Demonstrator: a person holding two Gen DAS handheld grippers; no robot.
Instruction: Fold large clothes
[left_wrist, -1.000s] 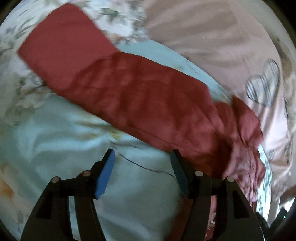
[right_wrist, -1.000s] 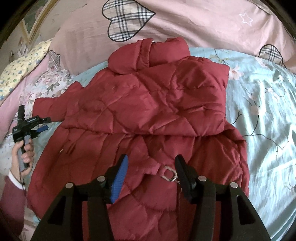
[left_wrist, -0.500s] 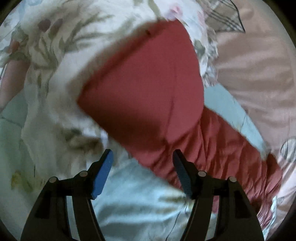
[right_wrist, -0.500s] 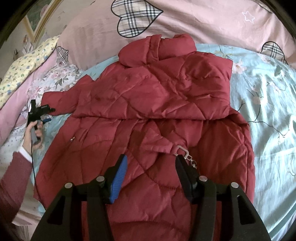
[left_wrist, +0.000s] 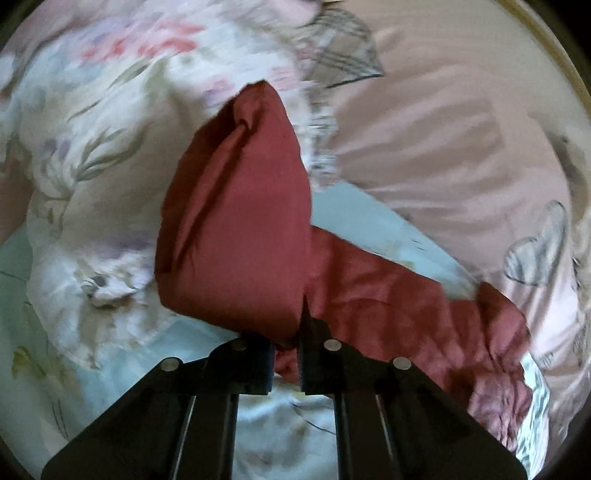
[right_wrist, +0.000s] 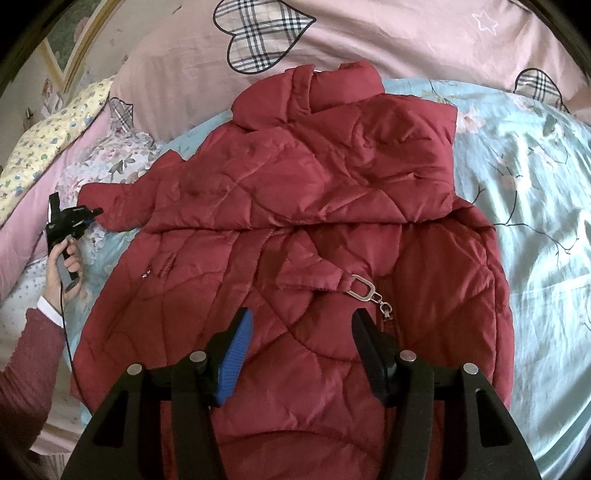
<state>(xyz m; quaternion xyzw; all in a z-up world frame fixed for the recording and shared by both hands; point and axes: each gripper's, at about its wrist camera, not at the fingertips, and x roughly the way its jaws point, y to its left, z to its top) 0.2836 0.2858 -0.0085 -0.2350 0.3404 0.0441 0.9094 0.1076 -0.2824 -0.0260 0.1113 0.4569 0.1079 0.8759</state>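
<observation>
A dark red quilted jacket (right_wrist: 314, 192) lies spread on the bed, collar at the far side. Its left sleeve (left_wrist: 236, 221) stands lifted, the cuff end pinched between the pads of my left gripper (left_wrist: 286, 347), which is shut on it. In the right wrist view that left gripper (right_wrist: 96, 212) shows at the far left in a person's hand (right_wrist: 66, 266), at the sleeve's end. My right gripper (right_wrist: 301, 328) hangs open over the jacket's lower front, nothing between its fingers. A metal buckle (right_wrist: 364, 291) on a belt tab lies just ahead of it.
A light blue flowered sheet (right_wrist: 535, 221) covers the bed. A pink duvet with plaid hearts (right_wrist: 266, 37) is bunched along the far side. A white floral pillow (left_wrist: 92, 147) and a yellow patterned one (right_wrist: 44, 147) lie at the left.
My left gripper moved to the sleeve's end, closed on the cuff and raised it off the bed. The right gripper has stayed open and almost still.
</observation>
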